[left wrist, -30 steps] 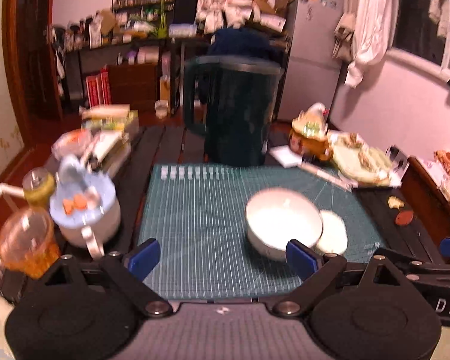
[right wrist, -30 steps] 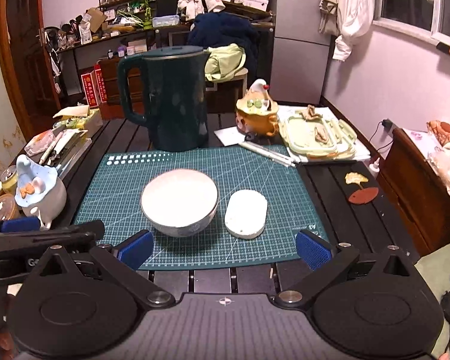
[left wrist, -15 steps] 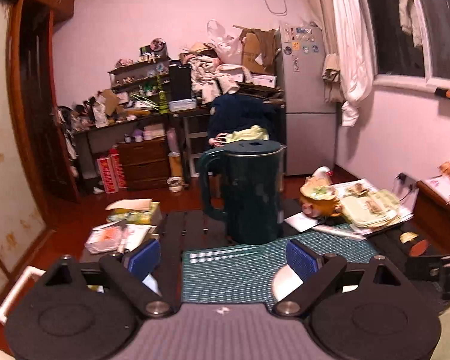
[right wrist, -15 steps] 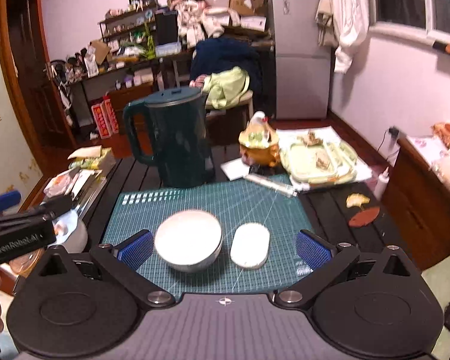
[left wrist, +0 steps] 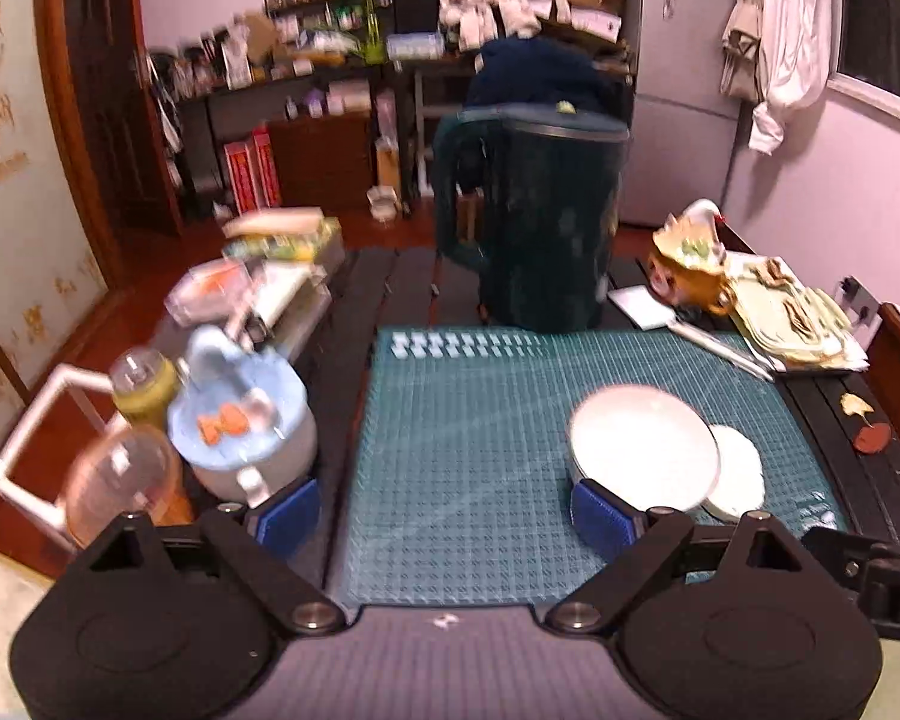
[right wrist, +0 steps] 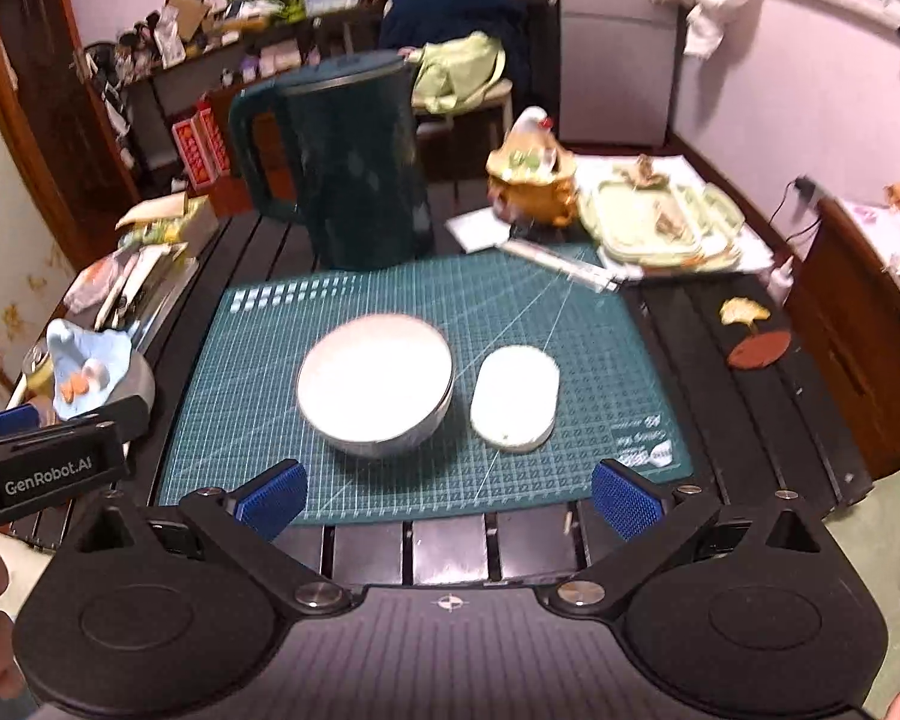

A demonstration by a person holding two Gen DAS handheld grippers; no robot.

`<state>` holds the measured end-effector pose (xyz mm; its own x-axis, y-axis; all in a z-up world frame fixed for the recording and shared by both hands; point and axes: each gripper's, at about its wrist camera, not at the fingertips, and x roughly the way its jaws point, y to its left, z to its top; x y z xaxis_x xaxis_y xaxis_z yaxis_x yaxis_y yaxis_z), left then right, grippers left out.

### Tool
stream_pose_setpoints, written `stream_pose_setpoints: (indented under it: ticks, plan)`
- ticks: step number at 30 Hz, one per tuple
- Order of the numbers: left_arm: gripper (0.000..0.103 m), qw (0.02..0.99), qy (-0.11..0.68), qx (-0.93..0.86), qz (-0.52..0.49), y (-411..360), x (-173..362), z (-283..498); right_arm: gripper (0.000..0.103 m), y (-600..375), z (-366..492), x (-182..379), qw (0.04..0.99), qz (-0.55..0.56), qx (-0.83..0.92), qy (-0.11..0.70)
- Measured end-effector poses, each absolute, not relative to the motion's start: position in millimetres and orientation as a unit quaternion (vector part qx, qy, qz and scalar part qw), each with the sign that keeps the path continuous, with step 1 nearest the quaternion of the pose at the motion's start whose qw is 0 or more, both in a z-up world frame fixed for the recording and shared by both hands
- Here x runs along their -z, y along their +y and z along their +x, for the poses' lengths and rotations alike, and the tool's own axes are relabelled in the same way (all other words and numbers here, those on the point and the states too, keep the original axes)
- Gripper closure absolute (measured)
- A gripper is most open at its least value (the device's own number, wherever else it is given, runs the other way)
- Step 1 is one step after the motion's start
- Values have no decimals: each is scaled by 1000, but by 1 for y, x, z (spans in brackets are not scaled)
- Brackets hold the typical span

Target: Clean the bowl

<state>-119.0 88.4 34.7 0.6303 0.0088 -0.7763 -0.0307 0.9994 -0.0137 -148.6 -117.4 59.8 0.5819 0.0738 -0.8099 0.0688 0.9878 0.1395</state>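
A white bowl stands upright on the green cutting mat, with a flat white oval sponge just to its right. In the left wrist view the bowl is at right with the sponge behind its right edge. My left gripper is open and empty above the mat's front, its right fingertip just in front of the bowl. My right gripper is open and empty at the mat's front edge, in front of bowl and sponge.
A dark green kettle stands behind the mat. A hen-shaped jar and food containers sit at back right. A blue-lidded pot, bottles and packets crowd the left. The left gripper body shows at left.
The left gripper pitched up toward the room, then came back down over the mat near the bowl. The right gripper moved back, then forward again. Bowl and sponge stayed put.
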Motion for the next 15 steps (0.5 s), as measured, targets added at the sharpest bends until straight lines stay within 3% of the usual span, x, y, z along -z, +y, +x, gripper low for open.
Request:
stream_pose_setpoints:
  ticks: [15]
  plan:
    - [12,887,462,-6,18,80,-17,-116,1,-116,-149,-50,880,74,27,468]
